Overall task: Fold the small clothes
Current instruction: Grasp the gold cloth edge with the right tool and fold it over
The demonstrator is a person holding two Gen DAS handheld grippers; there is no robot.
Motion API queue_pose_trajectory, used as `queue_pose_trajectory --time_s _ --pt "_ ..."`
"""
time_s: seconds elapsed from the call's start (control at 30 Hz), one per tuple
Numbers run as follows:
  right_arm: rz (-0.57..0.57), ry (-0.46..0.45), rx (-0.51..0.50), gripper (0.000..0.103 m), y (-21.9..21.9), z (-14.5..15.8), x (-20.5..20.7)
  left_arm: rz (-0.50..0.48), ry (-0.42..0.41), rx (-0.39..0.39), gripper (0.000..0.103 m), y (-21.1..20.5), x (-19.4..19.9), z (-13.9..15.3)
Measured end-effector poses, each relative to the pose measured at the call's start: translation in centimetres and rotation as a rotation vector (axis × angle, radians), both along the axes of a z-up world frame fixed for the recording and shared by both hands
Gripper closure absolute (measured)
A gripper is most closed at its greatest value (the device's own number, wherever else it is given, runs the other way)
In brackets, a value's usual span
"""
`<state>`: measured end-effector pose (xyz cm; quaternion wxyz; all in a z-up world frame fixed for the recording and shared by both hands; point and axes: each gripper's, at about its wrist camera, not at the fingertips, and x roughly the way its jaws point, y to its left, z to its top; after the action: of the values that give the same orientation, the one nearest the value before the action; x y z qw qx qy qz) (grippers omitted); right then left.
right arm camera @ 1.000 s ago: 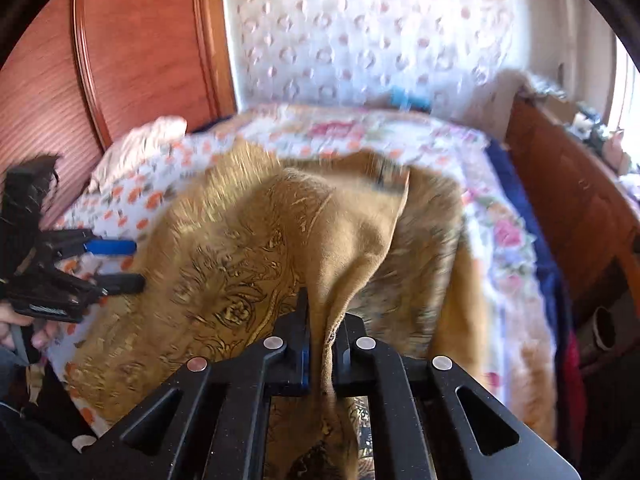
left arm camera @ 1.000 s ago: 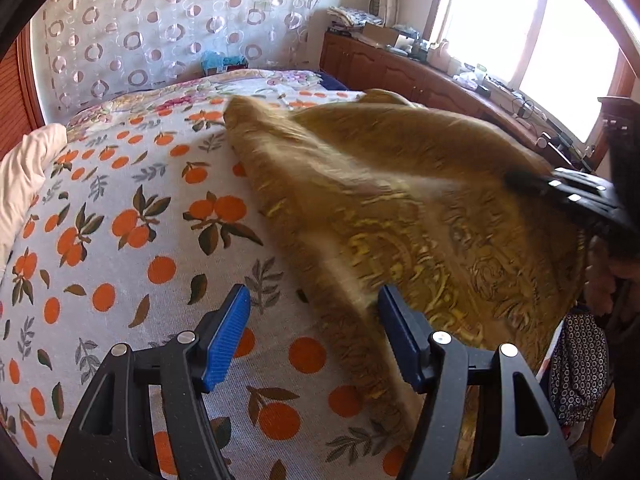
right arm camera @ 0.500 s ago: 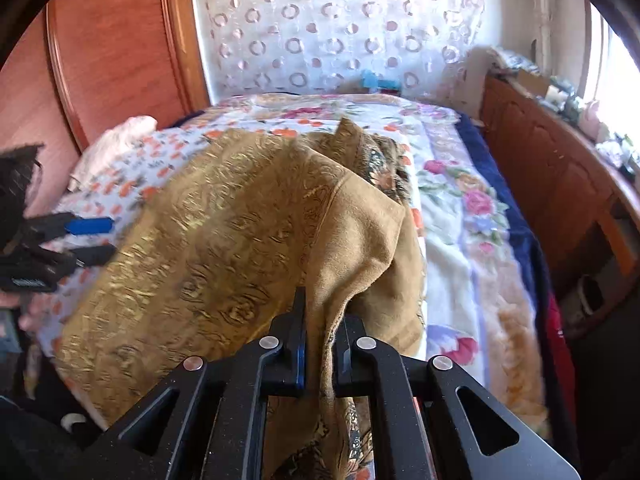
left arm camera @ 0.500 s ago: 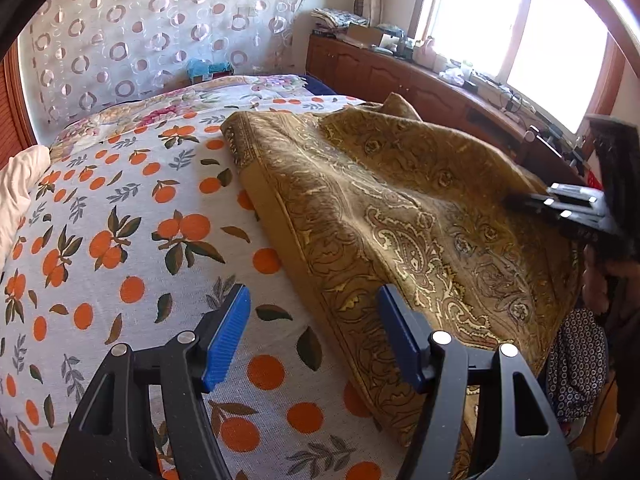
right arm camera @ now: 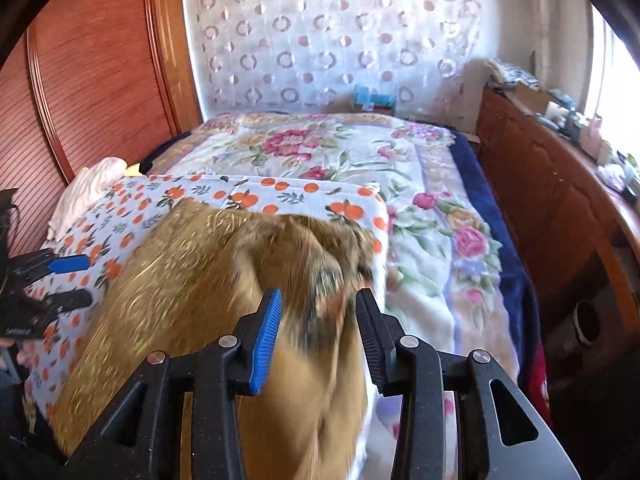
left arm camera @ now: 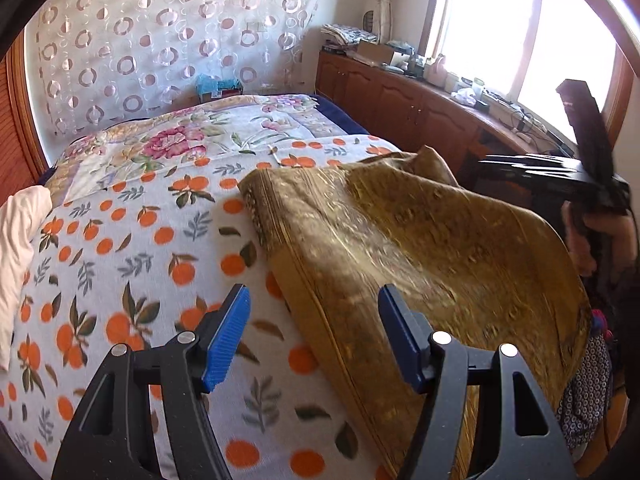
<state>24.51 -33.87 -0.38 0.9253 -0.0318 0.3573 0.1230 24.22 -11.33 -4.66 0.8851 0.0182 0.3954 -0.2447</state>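
Observation:
A golden-brown patterned cloth [left arm camera: 420,248] lies spread on the orange-print blanket [left arm camera: 120,240], its near end hanging over the bed's edge. My left gripper [left arm camera: 314,332] hovers open above the blanket, with the cloth's left hem just under its right finger and nothing between the pads. My right gripper [right arm camera: 318,320] is opening. A bunched fold of the cloth [right arm camera: 192,272] sits in the gap, blurred, and the pads do not press on it. Each gripper shows in the other's view: the right gripper [left arm camera: 552,176] at the cloth's far side, the left gripper [right arm camera: 60,280] at its left.
A white garment [left arm camera: 16,240] lies at the bed's left edge. A floral blanket [right arm camera: 320,152] covers the far half of the bed. A wooden cabinet [left arm camera: 400,100] with clutter runs along the window side, and wooden panelling [right arm camera: 100,80] stands on the left. A dark dotted fabric [left arm camera: 588,392] hangs below the bed's edge.
The right gripper's jaws, shut on a cloth fold before, have spread apart and the fold has slackened. The cloth has settled lower on the bed. Both grippers have drawn back.

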Motion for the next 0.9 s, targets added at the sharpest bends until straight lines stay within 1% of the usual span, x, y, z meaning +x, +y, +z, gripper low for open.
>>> queue_pose_trajectory --time_s 0.1,0.3,0.33,0.37,0.4,0.43,0.5,0.57,0.6,0.63,0.67,0.7,0.77,0.8,0.83,0.9 --pt "0.033 0.055 -0.006 0.063 0.2 -0.6 2.9 -0.004 0.010 -0.002 0.036 -0.2 1.1 -0.4" --pt "0.157 0.124 -0.016 0.063 -0.4 -0.6 5.0 -0.016 0.035 -0.012 0.036 -0.4 2.1 -1.6" --pt "0.175 0.136 -0.019 0.067 -0.5 -0.7 5.3 -0.017 0.042 -0.016 0.036 -0.3 2.3 -1.8" --pt "0.196 0.145 -0.014 0.082 -0.7 -0.7 5.2 -0.017 0.048 -0.020 0.036 -0.3 2.4 -2.0" --pt "0.221 0.152 -0.001 0.094 -0.9 -0.7 5.0 -0.017 0.051 -0.024 0.036 -0.2 2.5 -2.1" --pt "0.228 0.138 -0.010 0.096 -0.9 -0.3 5.5 -0.017 0.052 -0.025 0.036 -0.3 2.5 -2.1" --pt "0.202 0.059 -0.049 0.098 -1.4 1.4 5.0 -0.017 0.048 -0.032 0.036 -0.2 2.4 -2.0" --pt "0.098 -0.026 -0.050 0.098 -2.7 3.0 5.3 -0.012 0.043 -0.032 0.036 -0.2 2.5 -2.1" --pt "0.033 -0.047 -0.054 0.098 -3.3 3.4 5.6 -0.011 0.041 -0.033 0.036 -0.3 2.5 -2.1" --pt "0.015 -0.048 -0.057 0.098 -3.4 3.2 5.9 -0.013 0.041 -0.035 0.036 -0.3 2.5 -2.1" --pt "0.008 -0.033 -0.081 0.098 -3.2 2.8 6.3 -0.014 0.043 -0.035 0.036 -0.4 2.5 -2.2" --pt "-0.005 0.002 -0.109 0.098 -2.9 1.9 6.8 -0.017 0.044 -0.033 0.036 -0.6 2.4 -2.3" --pt "-0.010 0.051 -0.109 0.089 -2.7 0.8 6.9 -0.021 0.046 -0.033 0.036 -0.4 2.0 -2.3" --pt "-0.013 0.049 -0.114 0.081 -2.6 0.6 6.7 -0.023 0.047 -0.035 0.036 -0.4 1.8 -2.3" --pt "-0.019 0.033 -0.113 0.076 -2.6 0.7 6.1 -0.027 0.047 -0.035 0.036 -0.5 1.6 -2.3" --pt "-0.014 0.011 -0.066 0.059 -3.0 1.2 4.9 -0.033 0.040 -0.028 0.036 -0.6 1.4 -2.2"
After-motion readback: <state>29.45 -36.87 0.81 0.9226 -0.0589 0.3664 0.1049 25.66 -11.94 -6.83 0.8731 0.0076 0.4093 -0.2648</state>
